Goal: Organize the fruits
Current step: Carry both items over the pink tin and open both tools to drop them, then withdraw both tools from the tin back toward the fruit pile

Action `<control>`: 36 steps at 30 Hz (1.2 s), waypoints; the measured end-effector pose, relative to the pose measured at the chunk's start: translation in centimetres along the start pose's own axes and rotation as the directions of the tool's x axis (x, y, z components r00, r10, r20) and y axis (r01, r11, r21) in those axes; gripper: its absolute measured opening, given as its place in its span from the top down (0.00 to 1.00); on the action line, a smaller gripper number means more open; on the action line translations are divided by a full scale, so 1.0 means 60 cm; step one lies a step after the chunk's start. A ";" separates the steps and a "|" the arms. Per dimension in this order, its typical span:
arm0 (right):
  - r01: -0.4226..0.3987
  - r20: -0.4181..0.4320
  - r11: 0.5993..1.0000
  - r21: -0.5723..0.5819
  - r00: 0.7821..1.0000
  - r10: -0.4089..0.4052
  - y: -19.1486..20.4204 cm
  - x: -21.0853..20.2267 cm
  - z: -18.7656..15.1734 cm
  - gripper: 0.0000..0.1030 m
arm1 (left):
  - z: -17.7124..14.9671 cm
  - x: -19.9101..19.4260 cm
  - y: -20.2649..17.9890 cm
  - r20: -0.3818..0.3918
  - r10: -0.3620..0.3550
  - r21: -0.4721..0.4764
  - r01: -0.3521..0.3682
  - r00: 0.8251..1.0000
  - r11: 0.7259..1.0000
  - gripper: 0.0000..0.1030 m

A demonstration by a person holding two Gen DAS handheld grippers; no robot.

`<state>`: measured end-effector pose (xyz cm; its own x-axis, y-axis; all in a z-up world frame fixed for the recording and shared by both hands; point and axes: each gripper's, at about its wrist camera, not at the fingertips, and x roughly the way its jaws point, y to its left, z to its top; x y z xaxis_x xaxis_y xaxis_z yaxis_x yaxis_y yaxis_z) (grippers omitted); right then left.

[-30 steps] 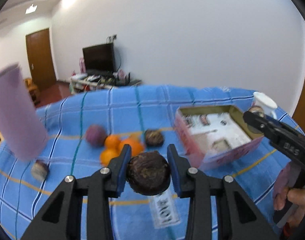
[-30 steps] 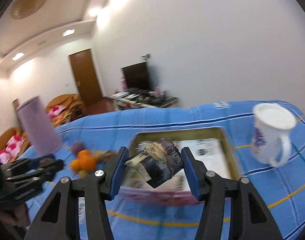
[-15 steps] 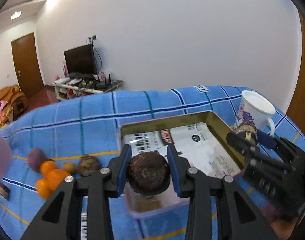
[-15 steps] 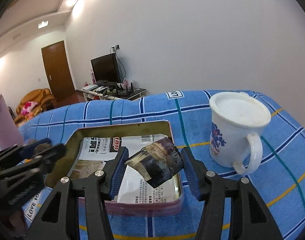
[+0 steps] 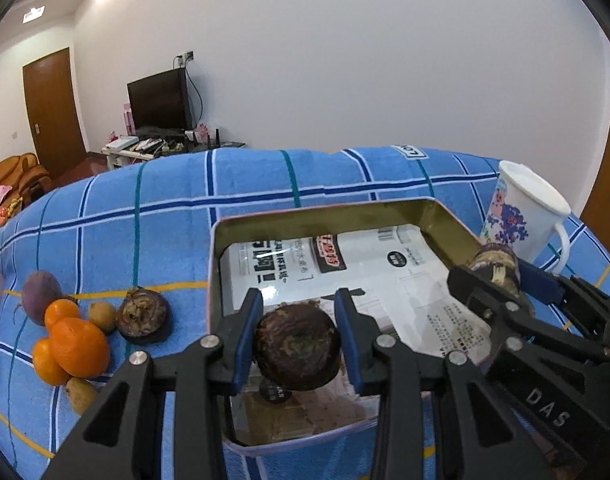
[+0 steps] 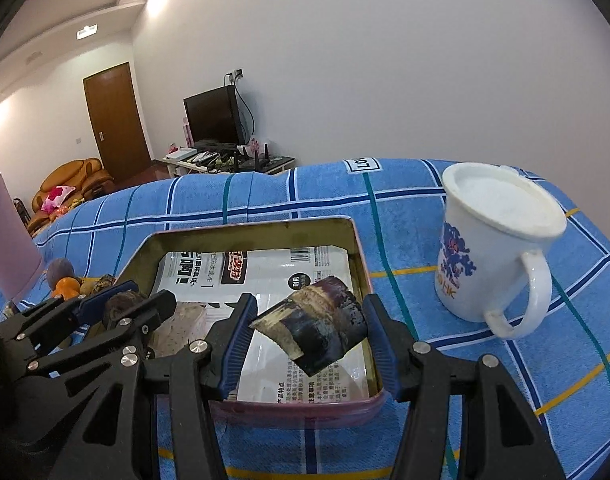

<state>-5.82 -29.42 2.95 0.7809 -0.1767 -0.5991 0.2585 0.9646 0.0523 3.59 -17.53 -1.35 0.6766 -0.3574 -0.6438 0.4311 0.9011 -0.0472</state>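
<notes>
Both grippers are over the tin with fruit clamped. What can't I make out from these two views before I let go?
- Tin floor under the left gripper: hidden by the round dark fruit, left wrist view.
- Tin's near wall: behind the right gripper arms, right wrist view.
- Gap between either fruit and the floor: neither view settles it.
- Fruit pile: tiny and half behind the left gripper, right wrist view.
- Purple cylinder: cut off at the left edge.

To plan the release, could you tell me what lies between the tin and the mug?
Only bare blue checked cloth lies between tin and mug, in the right wrist view.
</notes>
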 end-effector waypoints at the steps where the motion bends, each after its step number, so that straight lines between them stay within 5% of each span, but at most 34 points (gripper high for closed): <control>1: -0.008 -0.002 1.000 0.011 1.000 0.008 -0.004 0.006 0.003 0.45 | 0.000 0.002 0.000 -0.007 -0.001 -0.002 0.001 1.000 1.000 0.62; 9: -0.028 -0.002 0.998 0.047 1.000 0.028 -0.008 0.006 0.001 0.41 | -0.007 0.005 -0.010 -0.007 -0.001 0.031 0.002 1.000 1.000 0.62; 21: -0.011 0.146 0.995 0.103 0.989 -0.004 -0.019 -0.045 -0.001 0.31 | -0.009 0.003 -0.019 0.003 0.006 0.050 -0.006 1.000 0.999 0.59; 30: 0.019 0.238 0.986 0.167 0.969 -0.059 -0.036 -0.063 -0.008 0.31 | -0.011 -0.019 -0.027 0.066 0.078 0.066 -0.082 0.995 0.994 0.00; 36: 0.060 0.290 0.985 0.164 0.951 -0.106 -0.029 -0.086 -0.015 0.31 | -0.018 -0.050 -0.023 0.152 0.081 0.058 -0.090 0.985 0.994 0.00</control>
<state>-10.80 -29.99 5.24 0.8802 -0.3274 -0.3436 0.3945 0.9072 0.1461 0.32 -17.43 -0.18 0.7920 -0.3167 -0.5220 0.4022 0.9139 0.0557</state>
